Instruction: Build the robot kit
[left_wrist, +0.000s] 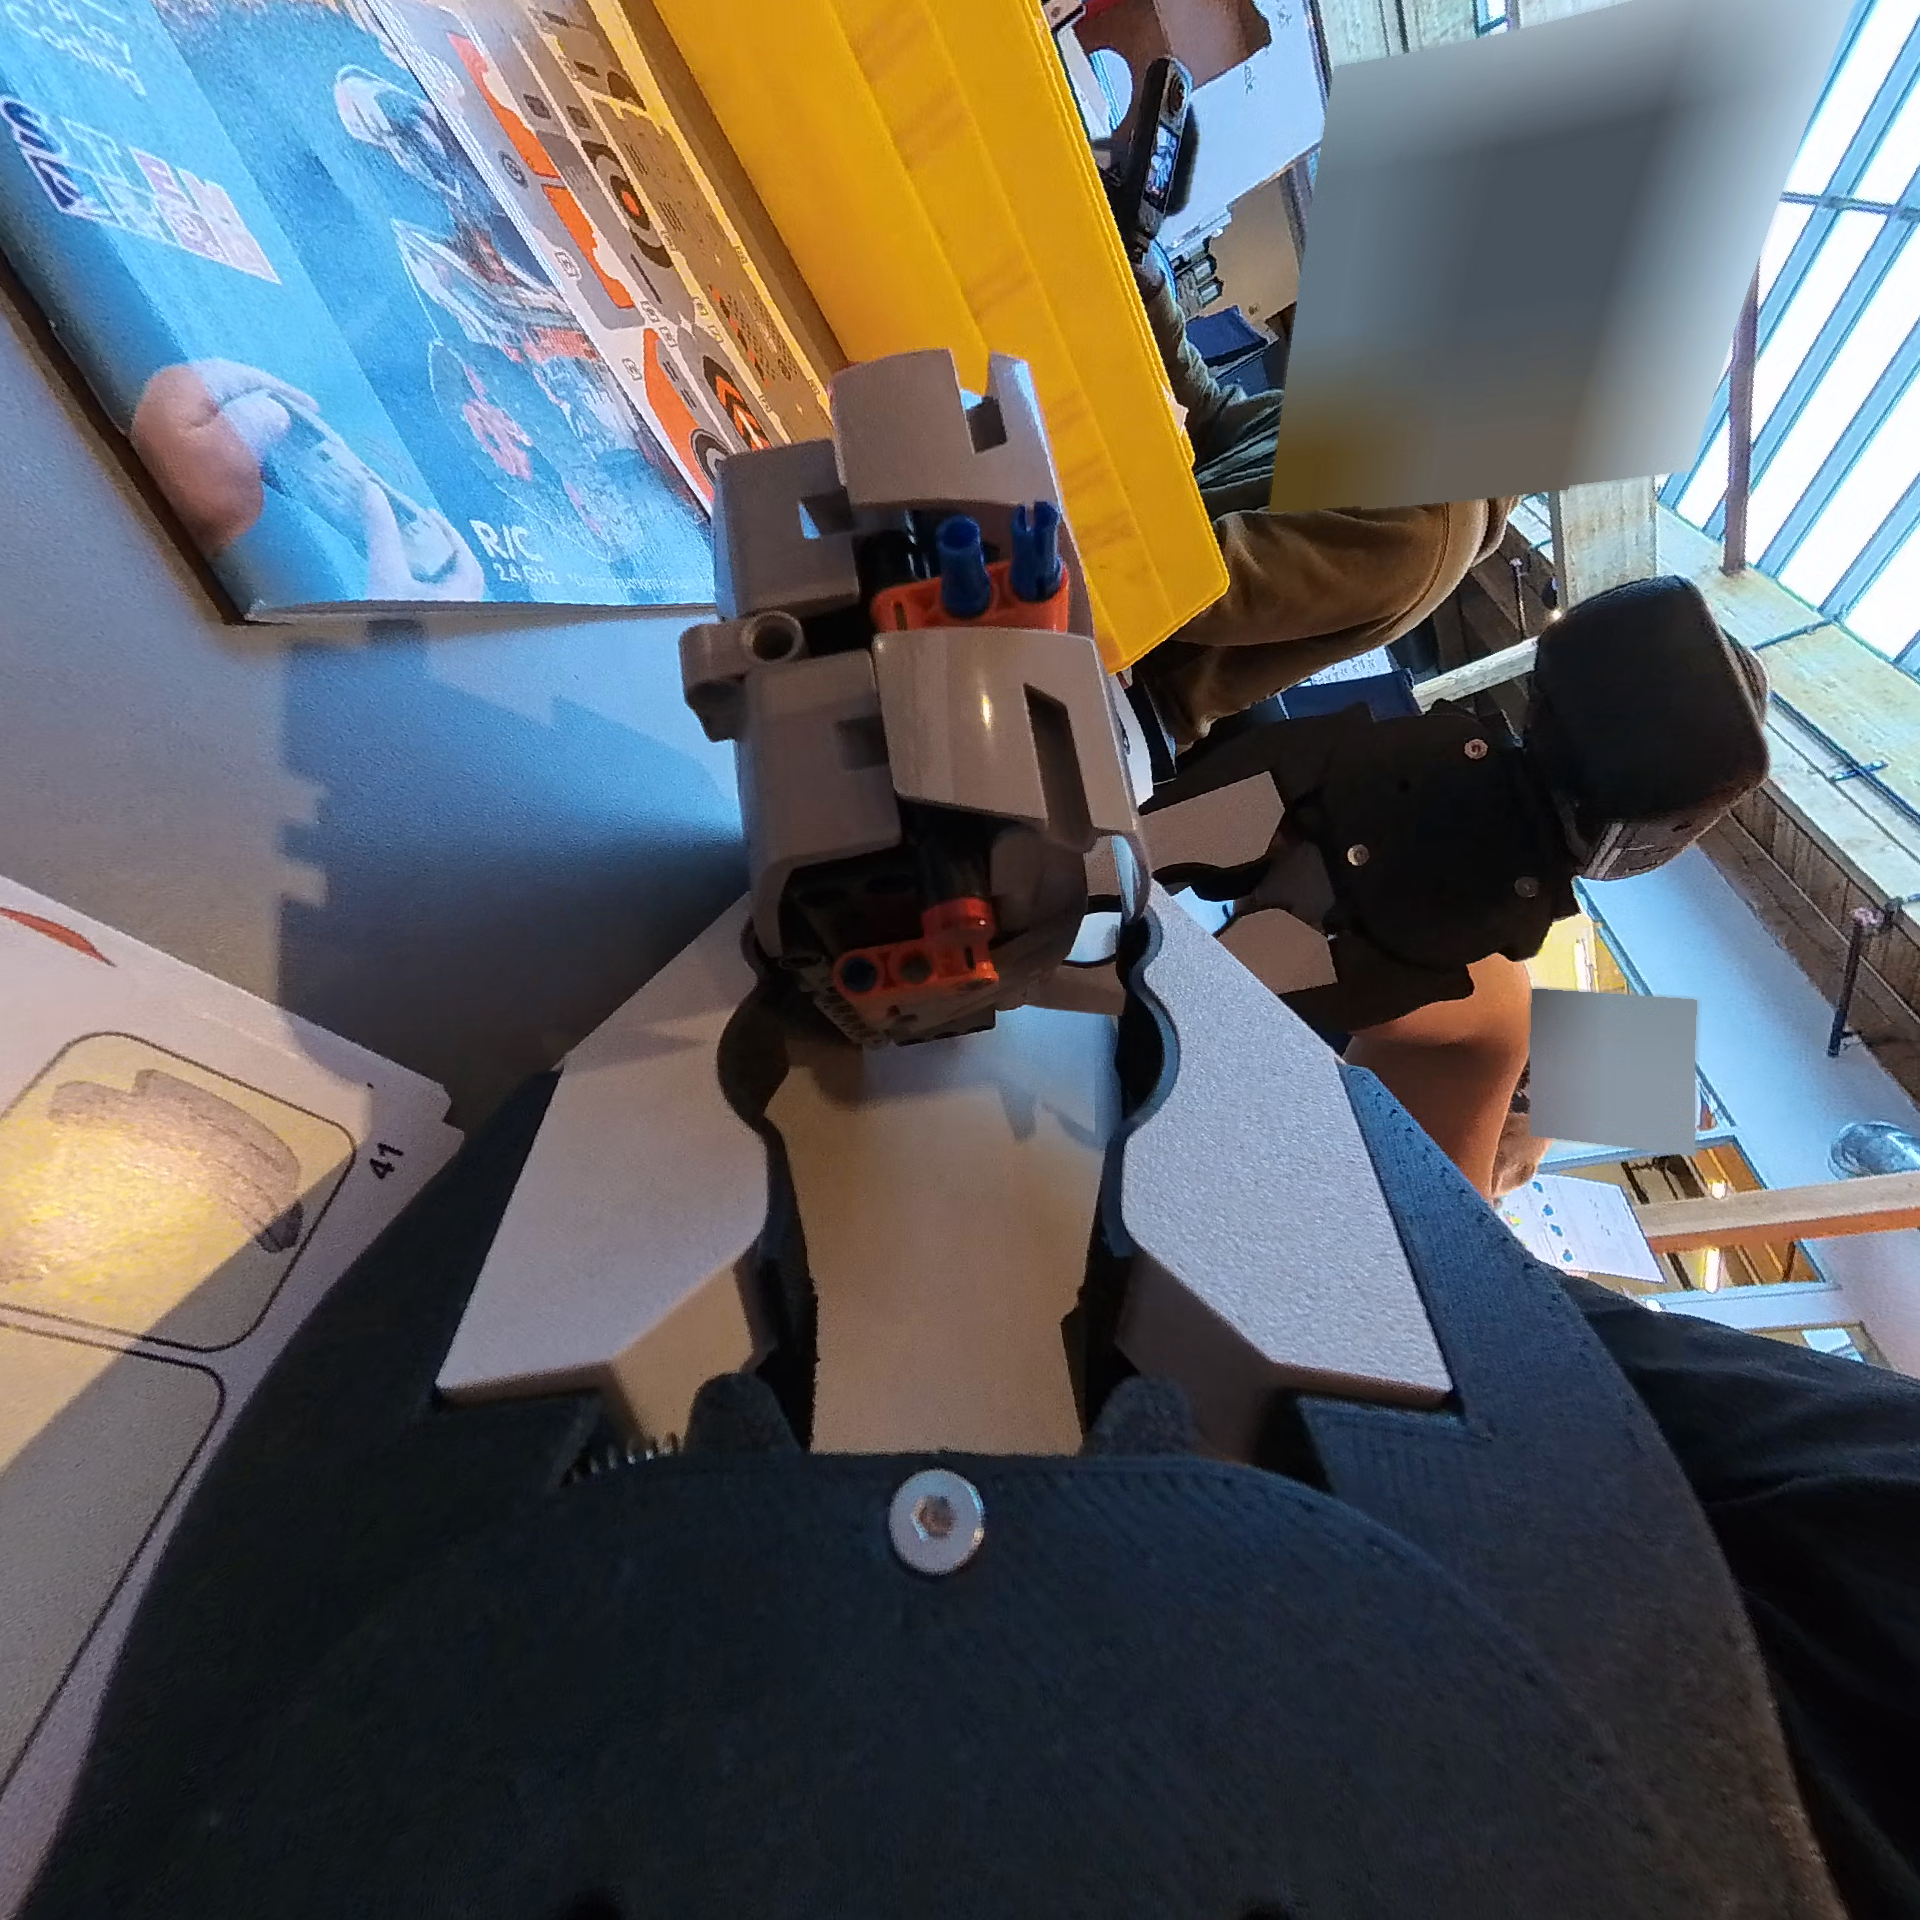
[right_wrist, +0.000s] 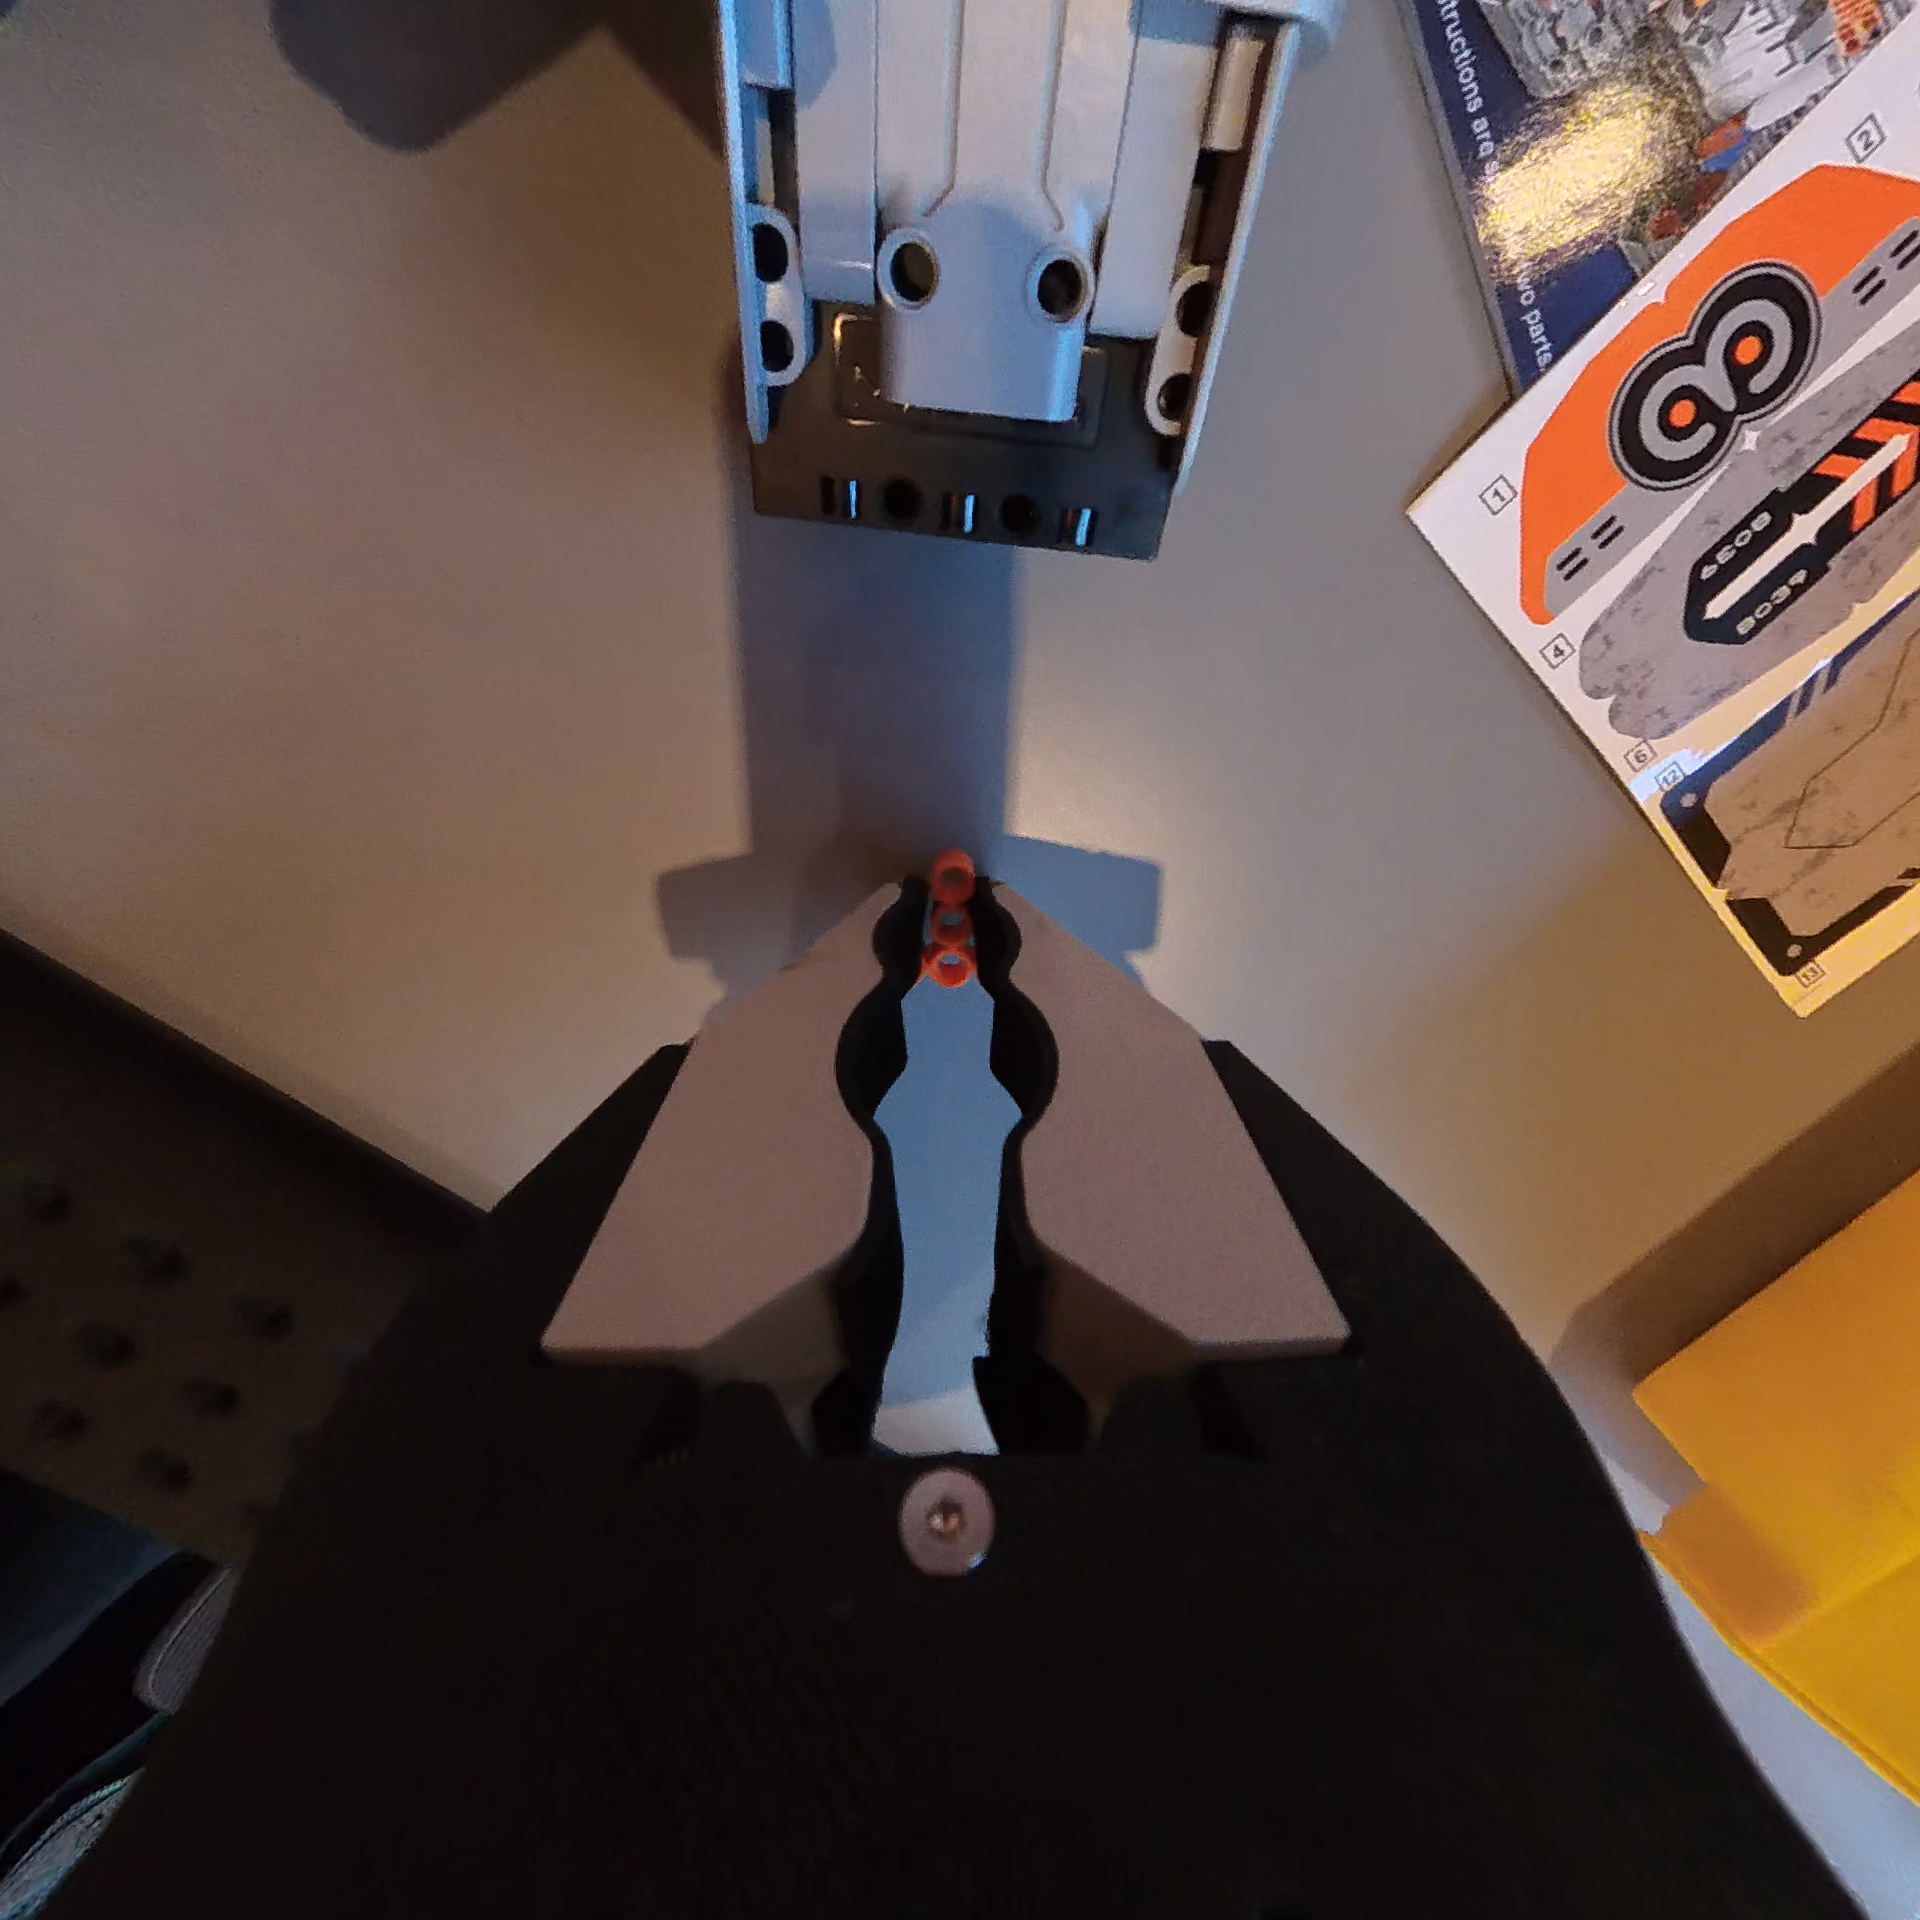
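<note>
My left gripper (left_wrist: 935, 977) is shut on a grey toy-brick assembly (left_wrist: 904, 717) with orange beams and blue pins, holding it by its lower end above the grey table (left_wrist: 468, 790). My right gripper (right_wrist: 948, 925) is shut on a small orange beam with holes (right_wrist: 950, 914), pinched at the fingertips. Ahead of it in the right wrist view, a grey and black brick block with round holes (right_wrist: 966, 312) hangs over the table. The right gripper also shows farther off in the left wrist view (left_wrist: 1403, 862).
A yellow bin (left_wrist: 966, 249) stands at the back of the left wrist view, also at the right edge (right_wrist: 1808, 1475). A blue booklet (left_wrist: 343, 312), a sticker sheet (right_wrist: 1714, 540) and an open instruction page (left_wrist: 156, 1174) lie on the table. A person (left_wrist: 1299, 561) is behind. The left gripper's tips are roughly 11 centimetres from the right gripper's.
</note>
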